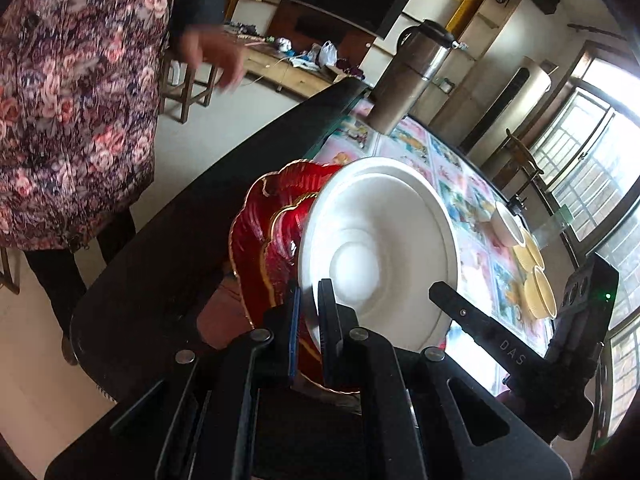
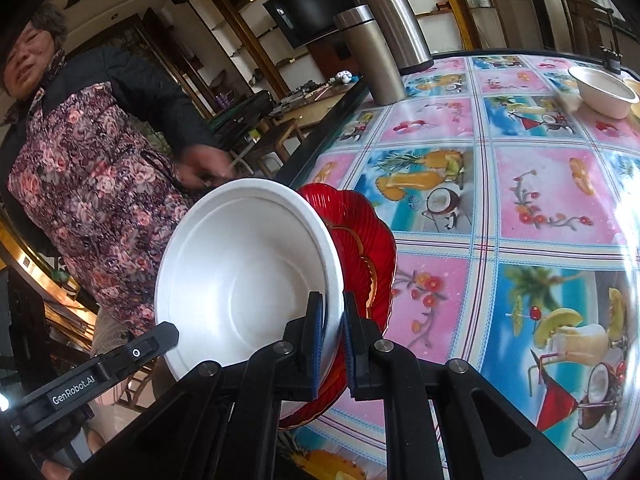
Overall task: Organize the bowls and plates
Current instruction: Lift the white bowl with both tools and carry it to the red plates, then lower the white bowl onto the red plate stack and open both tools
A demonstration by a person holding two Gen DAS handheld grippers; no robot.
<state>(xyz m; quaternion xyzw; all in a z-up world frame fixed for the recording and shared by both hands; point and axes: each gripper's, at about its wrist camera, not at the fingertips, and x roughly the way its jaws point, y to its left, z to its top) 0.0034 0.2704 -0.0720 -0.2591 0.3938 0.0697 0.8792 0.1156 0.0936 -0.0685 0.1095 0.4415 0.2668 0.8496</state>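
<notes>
Both pairs of fingers are clenched on one white plate [image 1: 380, 240]: the left gripper [image 1: 309, 300] pinches its rim, the right gripper [image 2: 332, 312] the opposite rim. Beneath it sit red plates [image 1: 272, 236] near the table [image 2: 540, 200] edge, a bystander [image 2: 92, 184] close on the left. Stacking looks partly done; small bowls [image 1: 536, 268] wait far right, well apart, with open tablecloth between.
</notes>
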